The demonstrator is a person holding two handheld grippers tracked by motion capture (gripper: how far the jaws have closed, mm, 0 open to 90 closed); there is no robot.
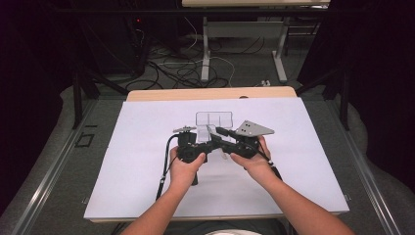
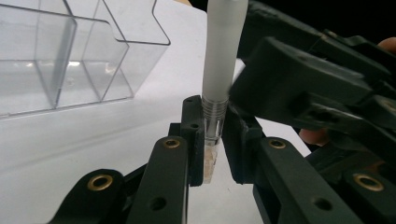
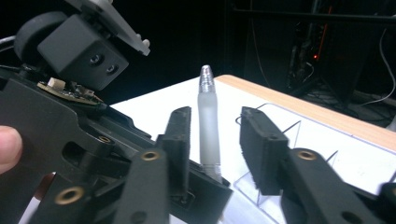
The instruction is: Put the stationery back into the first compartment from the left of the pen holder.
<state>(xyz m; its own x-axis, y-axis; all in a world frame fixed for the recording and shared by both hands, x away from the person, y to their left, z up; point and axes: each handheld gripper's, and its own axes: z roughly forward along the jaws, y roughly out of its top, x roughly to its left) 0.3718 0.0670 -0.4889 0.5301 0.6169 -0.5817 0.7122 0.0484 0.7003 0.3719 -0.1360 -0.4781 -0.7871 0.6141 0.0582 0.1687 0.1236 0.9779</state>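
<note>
Between the jaws of the left gripper [image 2: 215, 154], in its own view: a frosted pen [image 2: 222, 70], upright, pinched low down at its clear tip section, just under the ribbed metal collar. Jaws drawn in narrow, both pads [image 2: 196, 140] pressed to the clear section from either side. Barrel rising well above the jaw tips and out of the top of the view. Beyond the jaws and to their left, a clear plastic organiser box [image 2: 70, 56] with upright dividers, standing on white paper [image 2: 70, 149]. To the right of the jaws, close up, the black body of the right gripper [image 2: 317, 93], overlapping the pen's barrel.

In the right gripper view, between the jaws of the right gripper [image 3: 219, 135]: the same pen [image 3: 208, 121], upright, metal end uppermost. Jaws set moderately wide, a clear gap on each side of the barrel, neither pad touching it. Just below and ahead of the jaws, the left gripper [image 3: 84, 130] holding the pen's foot; beyond the right-hand jaw, the clear box [image 3: 299, 135] and the table's wooden edge [image 3: 299, 105].

From the high view: both grippers met nose to nose at mid-sheet, left gripper [image 1: 193, 147] and right gripper [image 1: 235, 142] each in a hand, the box [image 1: 214, 120] just beyond them, apart from the jaws. Pen too small to make out there.
</note>
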